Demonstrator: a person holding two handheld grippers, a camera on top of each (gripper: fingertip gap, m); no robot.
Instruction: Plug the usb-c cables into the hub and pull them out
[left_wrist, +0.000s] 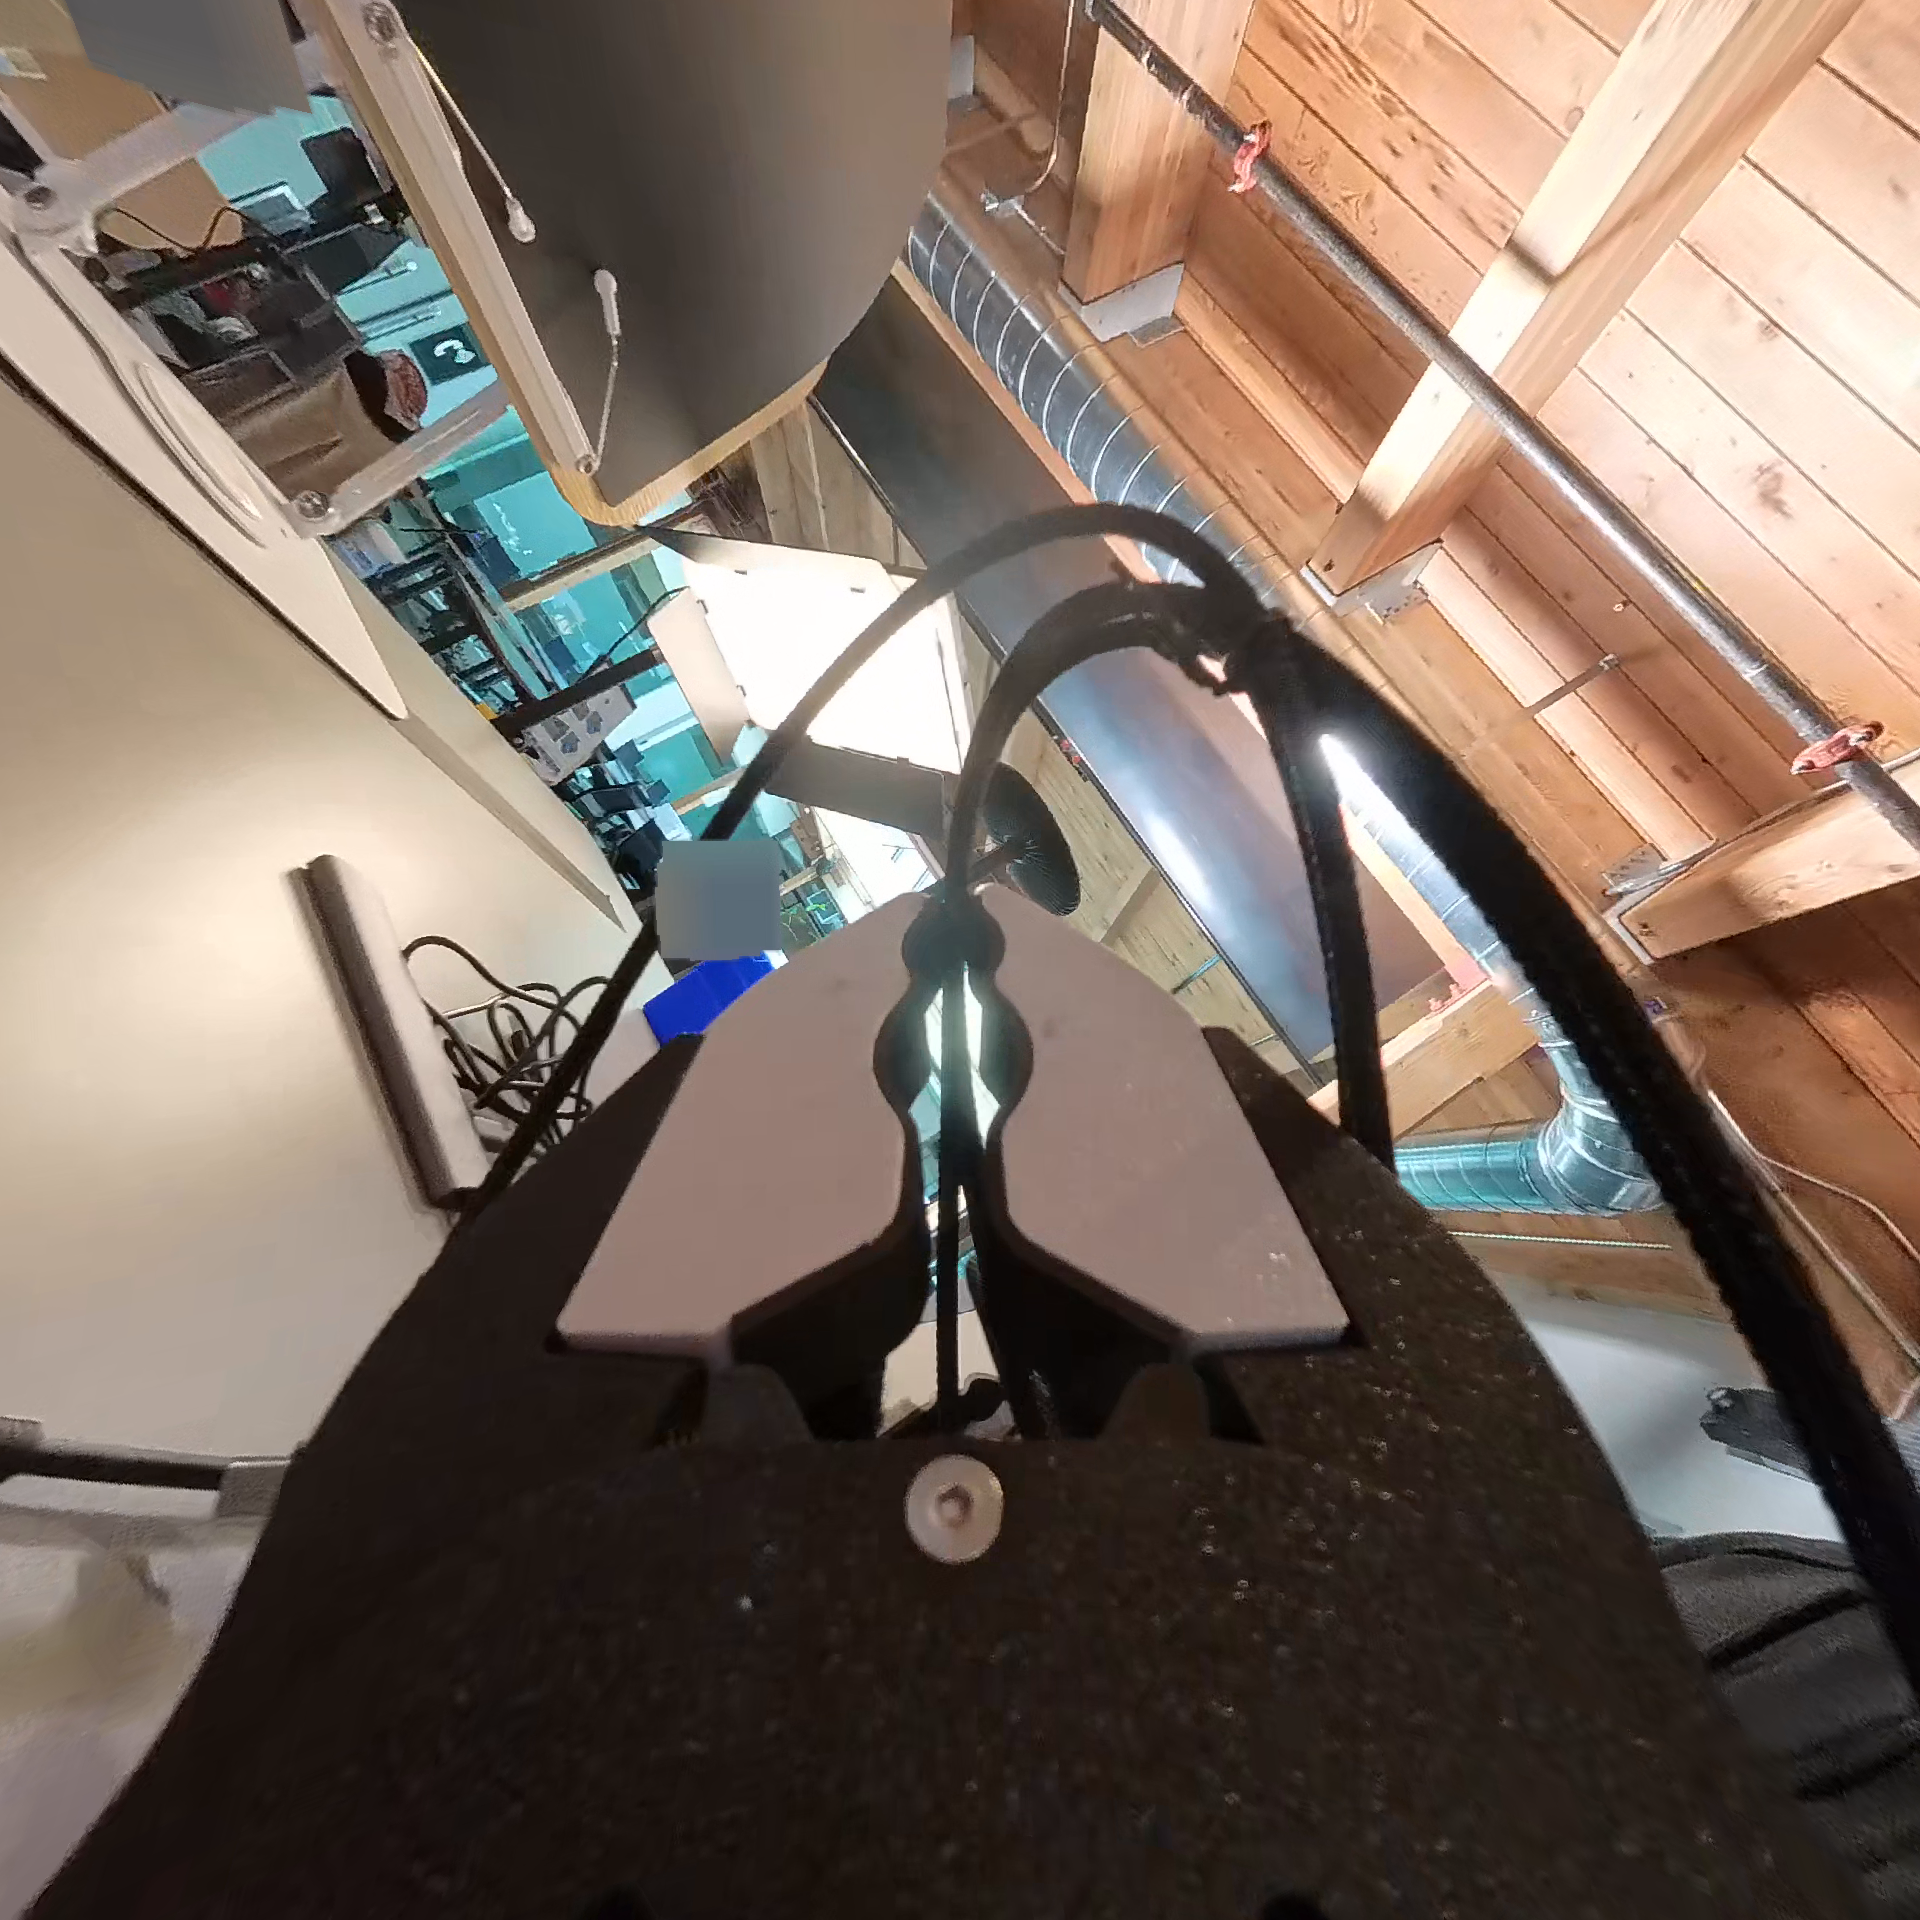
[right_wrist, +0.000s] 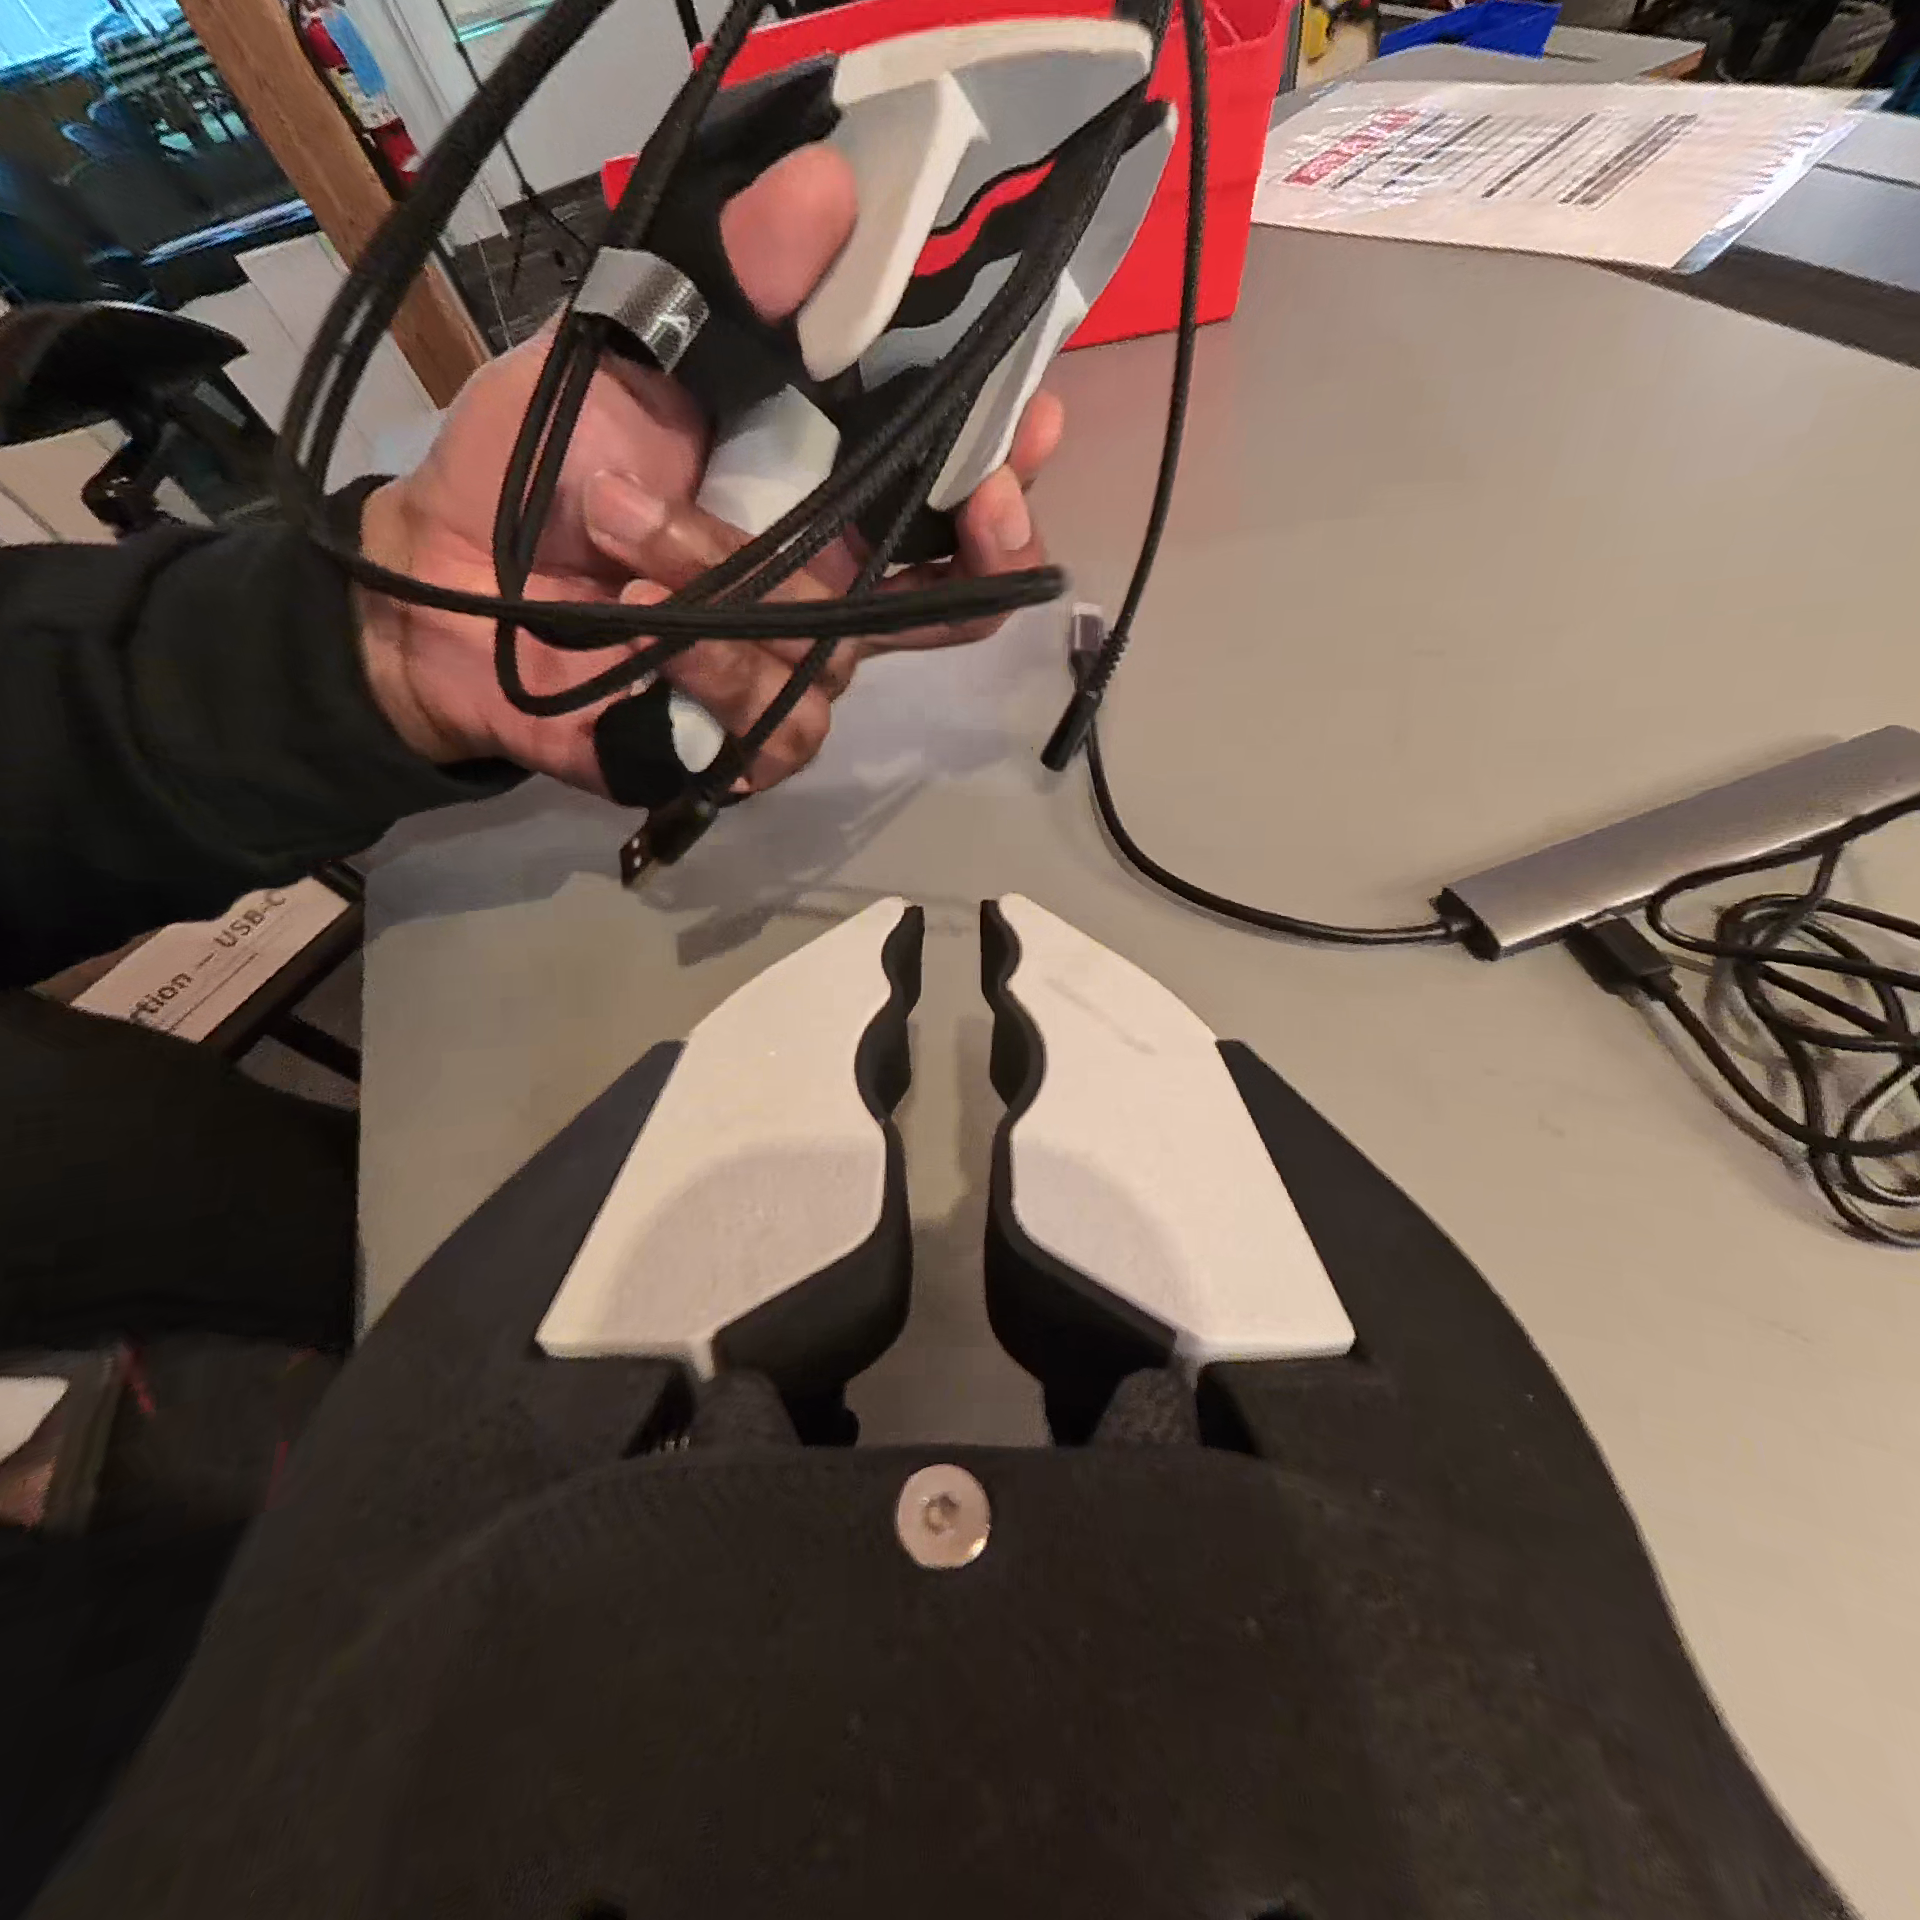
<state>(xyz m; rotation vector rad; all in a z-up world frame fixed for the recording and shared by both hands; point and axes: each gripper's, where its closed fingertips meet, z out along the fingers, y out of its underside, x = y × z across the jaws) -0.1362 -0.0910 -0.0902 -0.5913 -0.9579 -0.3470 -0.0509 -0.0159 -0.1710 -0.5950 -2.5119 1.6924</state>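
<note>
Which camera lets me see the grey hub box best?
The right wrist view. The grey hub lies in plain sight on the table with black cables plugged into it. The left wrist view points up at the wooden ceiling and does not show the hub at all.

Loose black cables (right_wrist: 1787, 997) beside hub (right_wrist: 1683, 842)

Print on 3 items, wording not given: white paper card w/ black print (right_wrist: 197, 966) by left edge of grey table (right_wrist: 1455, 520); clear-sleeved white sheet w/ red & black print (right_wrist: 1558, 156) on table's far rt; small dark sign w/ white character (left_wrist: 449, 355) in bkgd.
</note>
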